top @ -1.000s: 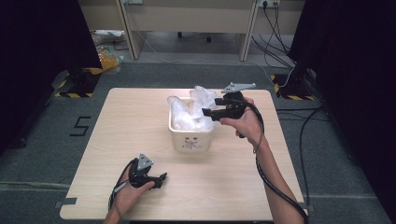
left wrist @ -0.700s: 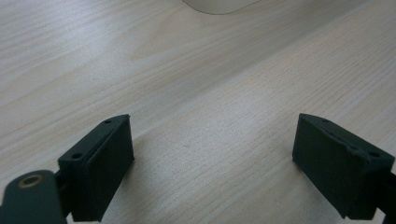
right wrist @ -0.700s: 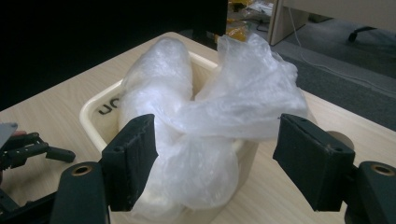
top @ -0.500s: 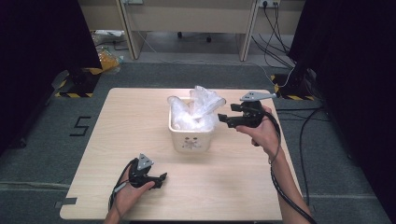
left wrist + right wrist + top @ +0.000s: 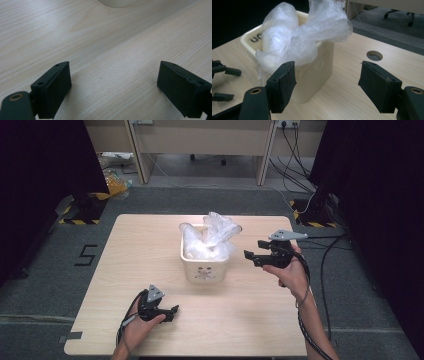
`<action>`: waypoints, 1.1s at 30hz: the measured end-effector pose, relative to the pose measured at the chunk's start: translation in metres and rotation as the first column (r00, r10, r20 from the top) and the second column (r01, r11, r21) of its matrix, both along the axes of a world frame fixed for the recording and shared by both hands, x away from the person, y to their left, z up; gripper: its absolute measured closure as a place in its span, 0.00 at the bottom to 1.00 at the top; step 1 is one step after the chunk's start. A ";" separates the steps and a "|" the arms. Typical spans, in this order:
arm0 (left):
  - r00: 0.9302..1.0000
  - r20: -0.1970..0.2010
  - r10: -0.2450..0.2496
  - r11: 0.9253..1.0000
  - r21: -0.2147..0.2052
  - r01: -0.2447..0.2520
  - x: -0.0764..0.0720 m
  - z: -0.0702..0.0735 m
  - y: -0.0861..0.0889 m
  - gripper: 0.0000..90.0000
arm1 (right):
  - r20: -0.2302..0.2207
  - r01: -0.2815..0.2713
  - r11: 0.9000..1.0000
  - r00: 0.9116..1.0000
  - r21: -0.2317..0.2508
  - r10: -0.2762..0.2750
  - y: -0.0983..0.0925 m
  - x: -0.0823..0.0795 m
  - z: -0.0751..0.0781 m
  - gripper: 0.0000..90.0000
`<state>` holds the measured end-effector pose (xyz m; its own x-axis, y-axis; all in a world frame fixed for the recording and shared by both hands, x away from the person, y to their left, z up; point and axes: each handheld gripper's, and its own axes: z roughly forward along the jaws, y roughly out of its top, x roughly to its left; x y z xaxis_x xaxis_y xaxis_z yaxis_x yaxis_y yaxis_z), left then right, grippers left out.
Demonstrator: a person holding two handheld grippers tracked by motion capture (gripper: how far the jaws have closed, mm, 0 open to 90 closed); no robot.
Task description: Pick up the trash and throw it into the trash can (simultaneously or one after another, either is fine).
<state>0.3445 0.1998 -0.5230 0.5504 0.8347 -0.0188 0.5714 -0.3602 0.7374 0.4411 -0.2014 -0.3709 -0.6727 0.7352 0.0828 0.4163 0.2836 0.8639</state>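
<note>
A cream plastic bin [image 5: 204, 268] stands mid-table, stuffed with a crumpled clear plastic bag [image 5: 212, 235] that bulges above its rim. My right gripper [image 5: 251, 257] hovers just right of the bin and points at it, jaws open with nothing between them. In the right gripper view the bin [image 5: 317, 72] and the bag [image 5: 307, 32] sit beyond the open right gripper [image 5: 328, 75], apart from the jaws. My left gripper [image 5: 173, 314] rests on the table near the front edge, open and empty. The left gripper [image 5: 113, 75] faces bare wood, with the bin's base [image 5: 117, 2] at the top.
The wooden table [image 5: 125, 255] has a round cable hole [image 5: 374, 55] behind the bin. Grey carpet lies around it, with cables [image 5: 330, 255] on the floor at the right. Dark curtains hang at both sides and desks stand at the back.
My right gripper has drawn back to the right from over the bin's rim and sunk a little, jaws still open. The left gripper has not moved.
</note>
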 end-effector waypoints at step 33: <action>1.000 0.000 0.005 1.000 -0.004 -0.005 0.000 0.000 0.000 0.12 | -0.089 0.051 0.989 0.994 -0.136 -0.063 -0.016 -0.052 -0.104 0.31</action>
